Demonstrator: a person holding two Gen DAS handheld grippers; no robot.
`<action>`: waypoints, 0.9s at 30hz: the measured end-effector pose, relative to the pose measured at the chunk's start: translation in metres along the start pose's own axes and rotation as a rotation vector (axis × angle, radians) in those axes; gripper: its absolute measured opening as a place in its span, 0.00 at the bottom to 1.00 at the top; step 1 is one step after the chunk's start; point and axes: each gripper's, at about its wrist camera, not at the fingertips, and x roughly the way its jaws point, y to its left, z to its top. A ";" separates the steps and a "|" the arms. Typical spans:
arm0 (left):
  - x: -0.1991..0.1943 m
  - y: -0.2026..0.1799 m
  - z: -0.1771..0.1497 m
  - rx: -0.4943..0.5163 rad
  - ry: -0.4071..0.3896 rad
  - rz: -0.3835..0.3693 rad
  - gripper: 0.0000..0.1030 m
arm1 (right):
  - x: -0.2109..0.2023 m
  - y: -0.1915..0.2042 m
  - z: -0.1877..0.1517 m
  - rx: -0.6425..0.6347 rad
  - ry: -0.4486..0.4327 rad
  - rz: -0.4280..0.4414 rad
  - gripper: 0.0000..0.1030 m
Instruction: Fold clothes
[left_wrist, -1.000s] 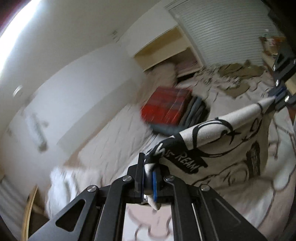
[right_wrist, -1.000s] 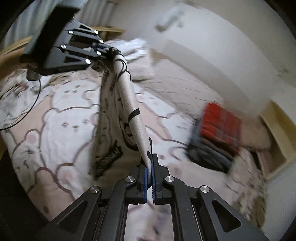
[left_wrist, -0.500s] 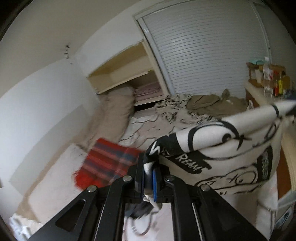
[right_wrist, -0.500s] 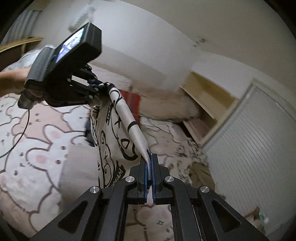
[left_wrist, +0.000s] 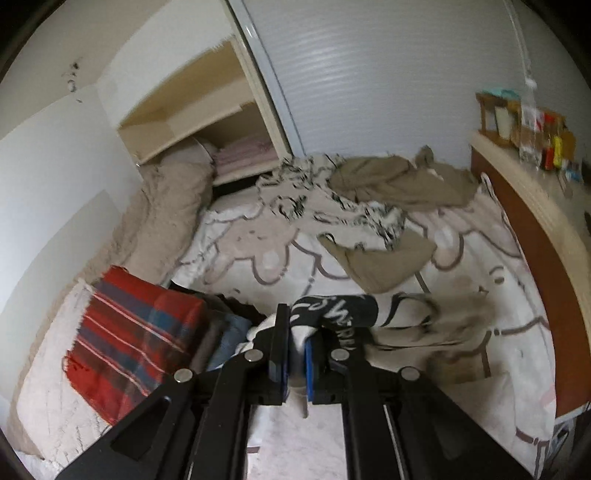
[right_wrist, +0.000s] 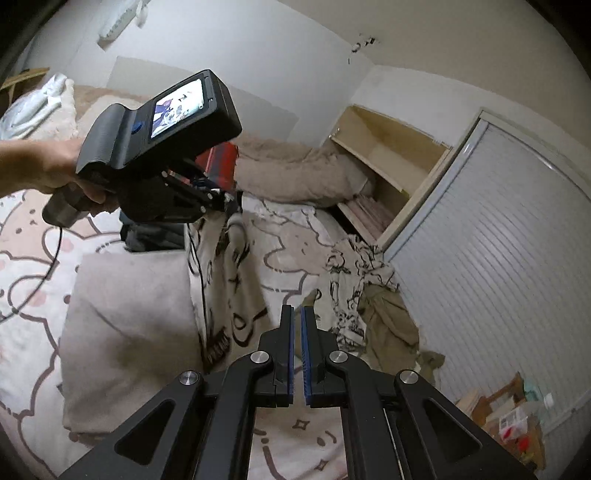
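Observation:
My left gripper (left_wrist: 296, 341) is shut on a corner of the cream printed garment (left_wrist: 424, 328), which trails to the right and down onto the bed. From the right wrist view the same garment (right_wrist: 236, 273) hangs from the left gripper (right_wrist: 221, 201), held by a hand, and drapes onto the bedsheet. My right gripper (right_wrist: 297, 332) is slightly open with nothing between its blue pads, just in front of the garment's lower edge.
A stack of folded clothes topped by a red plaid piece (left_wrist: 129, 336) lies left. Unfolded black-and-white (left_wrist: 332, 206) and khaki garments (left_wrist: 399, 181) lie at the far end of the bed. A pillow (right_wrist: 122, 332), a shelf niche (left_wrist: 207, 125) and a wooden ledge with bottles (left_wrist: 535, 166) border the bed.
My right gripper has let go of the garment's corner, and the cloth has dropped from taut to draped on the bed. Both grippers have swung toward the shutter end.

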 end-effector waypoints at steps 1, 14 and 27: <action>0.005 -0.002 -0.003 0.006 0.010 -0.003 0.07 | 0.004 0.002 -0.002 -0.001 0.011 0.008 0.04; -0.036 0.014 -0.020 0.016 -0.095 -0.005 0.07 | -0.028 0.057 -0.024 0.086 -0.163 -0.181 0.93; -0.179 0.027 0.002 0.041 -0.358 -0.018 0.07 | -0.043 0.140 -0.031 0.227 -0.358 -0.238 0.74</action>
